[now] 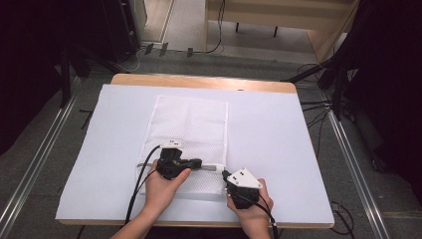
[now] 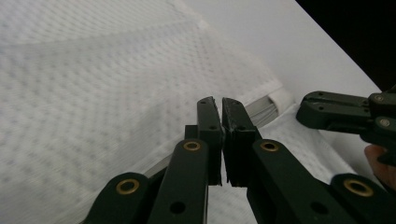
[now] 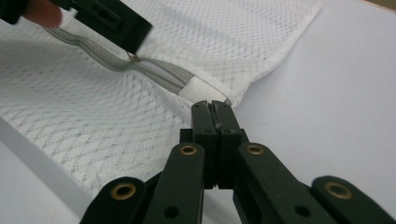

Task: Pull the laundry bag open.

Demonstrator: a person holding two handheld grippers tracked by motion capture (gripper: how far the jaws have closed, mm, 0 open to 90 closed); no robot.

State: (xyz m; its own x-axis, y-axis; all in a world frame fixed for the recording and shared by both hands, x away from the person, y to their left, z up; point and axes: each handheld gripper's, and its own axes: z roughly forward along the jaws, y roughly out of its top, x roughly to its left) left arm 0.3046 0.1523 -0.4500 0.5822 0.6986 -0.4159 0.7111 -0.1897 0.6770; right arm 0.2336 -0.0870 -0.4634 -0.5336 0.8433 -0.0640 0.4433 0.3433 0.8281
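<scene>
left gripper [image 1: 198, 162] pinching zipper [image 3: 154, 74], right gripper [image 1: 225, 175] clamping mesh bag [image 1: 189, 124] corner

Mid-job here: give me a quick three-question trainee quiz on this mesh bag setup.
1. True or false: the right tool stands wide open beside the mesh bag.
2. The left tool tip sits at: A the zipper; B a bottle; C a cardboard box.
3. Fill in: the zipper's tape is ___ in colour.
Key: 1 false, it is shut at the bag's edge; 2 A; 3 grey.
</scene>
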